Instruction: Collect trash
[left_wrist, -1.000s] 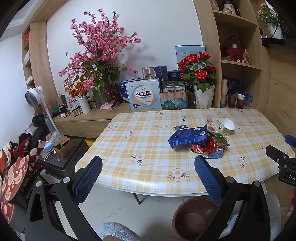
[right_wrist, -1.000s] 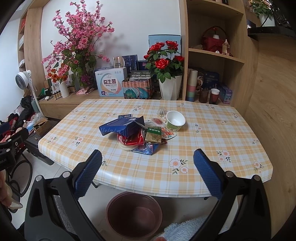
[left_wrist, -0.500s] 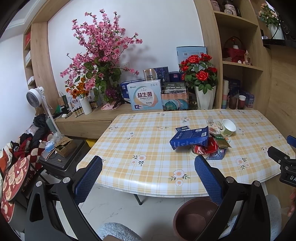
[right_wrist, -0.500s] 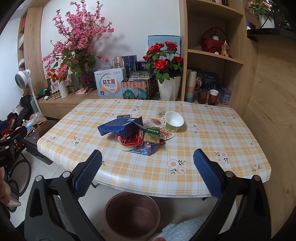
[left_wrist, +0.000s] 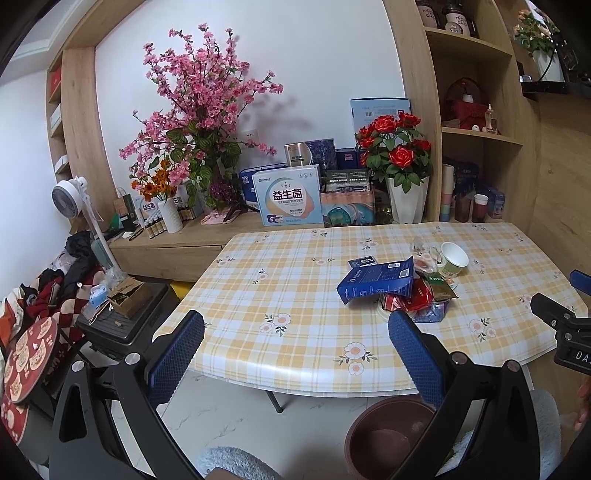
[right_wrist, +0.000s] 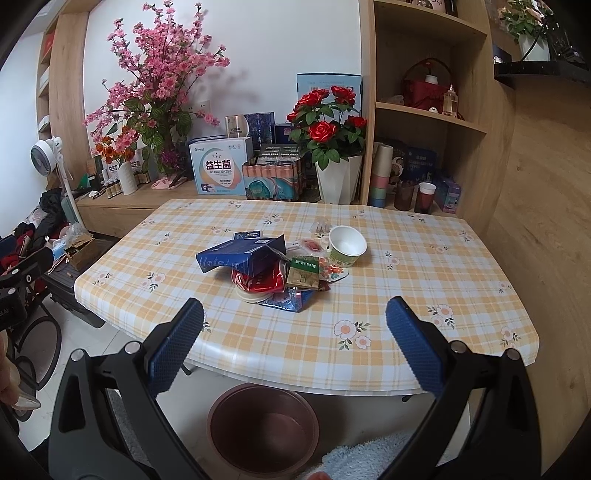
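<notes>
Both your grippers gape wide and empty, short of the table's (right_wrist: 369, 354) near edge. Your right gripper (right_wrist: 293, 332) faces the trash pile (right_wrist: 273, 269) dead ahead at mid-table; from your left gripper (left_wrist: 295, 343) it sits up and right. Right hand's nearer. The brown bin (right_wrist: 264, 428) waits on the floor just below.

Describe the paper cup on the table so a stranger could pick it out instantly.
Start at the checked yellow tablecloth and find the heap of wrappers in its middle. At the heap's right edge, the paper cup lies tipped, its white inside facing the camera. It is the only round, green-printed item; its neighbours are flat packets and a blue box.
</notes>
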